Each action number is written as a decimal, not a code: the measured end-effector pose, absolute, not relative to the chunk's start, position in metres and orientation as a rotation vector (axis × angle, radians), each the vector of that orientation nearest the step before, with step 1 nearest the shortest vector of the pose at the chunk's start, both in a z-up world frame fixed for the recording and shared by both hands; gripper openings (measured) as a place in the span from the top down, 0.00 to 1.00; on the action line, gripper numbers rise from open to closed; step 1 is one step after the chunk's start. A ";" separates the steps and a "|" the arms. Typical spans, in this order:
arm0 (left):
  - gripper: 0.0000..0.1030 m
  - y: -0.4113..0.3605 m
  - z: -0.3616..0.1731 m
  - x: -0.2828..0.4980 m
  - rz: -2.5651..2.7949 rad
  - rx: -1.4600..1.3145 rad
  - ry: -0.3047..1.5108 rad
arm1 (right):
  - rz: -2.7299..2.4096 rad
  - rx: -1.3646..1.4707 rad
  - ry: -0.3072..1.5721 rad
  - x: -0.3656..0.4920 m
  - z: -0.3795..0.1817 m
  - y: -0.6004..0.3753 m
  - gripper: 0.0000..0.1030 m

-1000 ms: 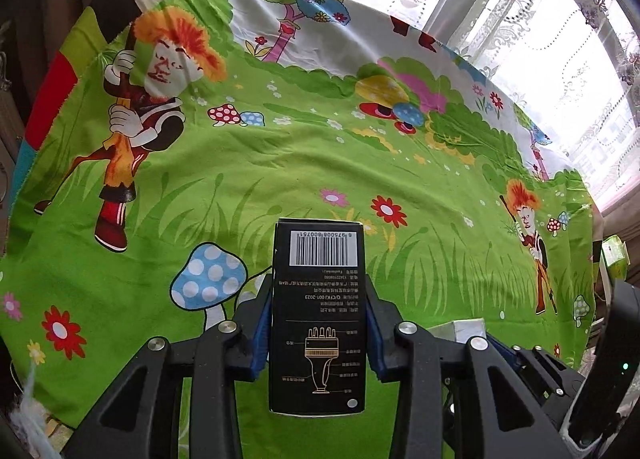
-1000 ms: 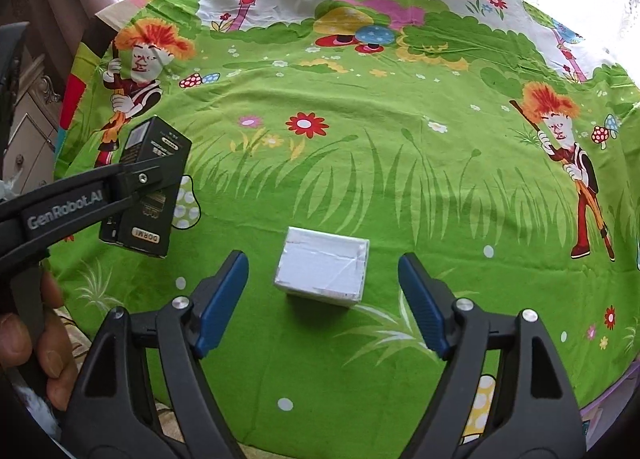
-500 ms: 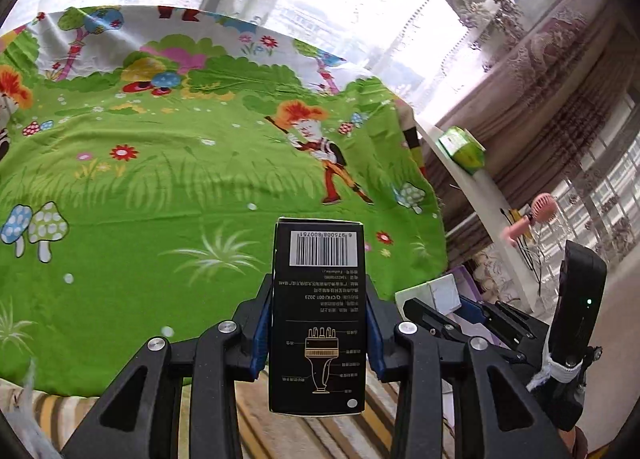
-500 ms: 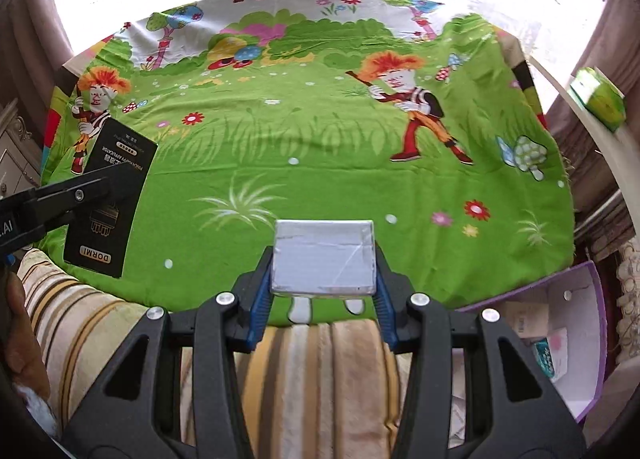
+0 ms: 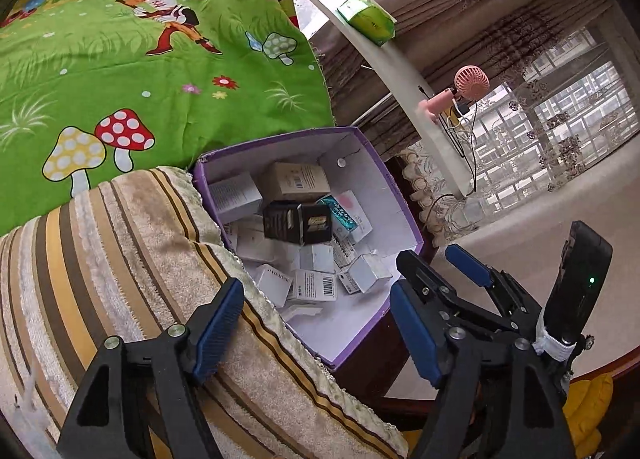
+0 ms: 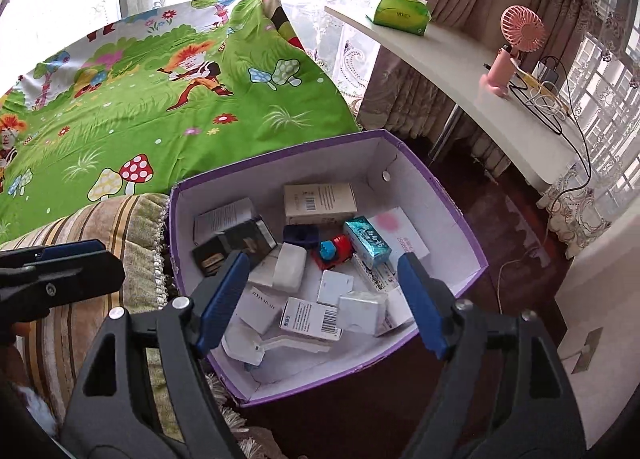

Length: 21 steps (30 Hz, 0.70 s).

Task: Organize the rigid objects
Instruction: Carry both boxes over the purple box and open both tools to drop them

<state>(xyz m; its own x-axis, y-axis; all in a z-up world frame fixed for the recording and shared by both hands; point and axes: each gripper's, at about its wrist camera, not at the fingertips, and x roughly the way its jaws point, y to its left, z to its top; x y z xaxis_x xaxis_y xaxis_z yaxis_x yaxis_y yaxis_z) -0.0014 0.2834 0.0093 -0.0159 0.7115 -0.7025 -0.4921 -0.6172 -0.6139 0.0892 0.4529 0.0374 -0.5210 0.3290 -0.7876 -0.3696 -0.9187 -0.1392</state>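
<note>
A purple-rimmed white cardboard box stands beside the bed and holds several small packages. The black box lies tilted among them; it also shows in the right wrist view. A white box lies near the box's front. My left gripper is open and empty, above the box's near edge and the striped blanket. My right gripper is open and empty, directly over the box's contents. The right gripper also shows in the left wrist view, and a left finger shows at the right wrist view's left edge.
The bed has a green cartoon-print sheet and a striped blanket at its edge. A white shelf carries a green tissue pack, a pink fan and cables. A dark wooden floor lies below the box.
Both grippers swung from the bed to above the purple box and opened. The black box left my left gripper and the white box left my right gripper; both now lie in the box.
</note>
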 end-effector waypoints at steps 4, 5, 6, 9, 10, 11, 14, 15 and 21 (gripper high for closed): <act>0.14 0.290 0.012 0.013 1.788 -1.379 -0.147 | 2.436 -1.250 0.088 0.107 0.037 0.451 0.21; 0.09 0.295 0.011 0.015 1.792 -1.370 -0.109 | 2.435 -1.250 0.097 0.110 0.036 0.452 0.21; 0.07 0.299 0.011 0.019 1.799 -1.361 -0.076 | 2.433 -1.251 0.106 0.113 0.036 0.452 0.21; 0.00 0.308 0.011 0.028 1.812 -1.334 0.007 | 2.421 -1.255 0.116 0.117 0.034 0.454 0.21; 0.00 0.309 0.011 0.028 1.816 -1.334 0.023 | 2.417 -1.260 0.117 0.119 0.033 0.454 0.21; 0.00 0.310 0.011 0.028 1.817 -1.334 0.029 | 2.413 -1.263 0.121 0.120 0.032 0.455 0.21; 0.00 0.309 0.010 0.026 1.812 -1.331 0.018 | 2.403 -1.274 0.134 0.122 0.029 0.458 0.21; 0.00 0.308 0.010 0.026 1.811 -1.330 0.013 | 2.400 -1.276 0.139 0.122 0.028 0.458 0.21; 0.00 0.312 0.009 0.027 1.818 -1.328 0.033 | 2.395 -1.291 0.161 0.122 0.024 0.462 0.21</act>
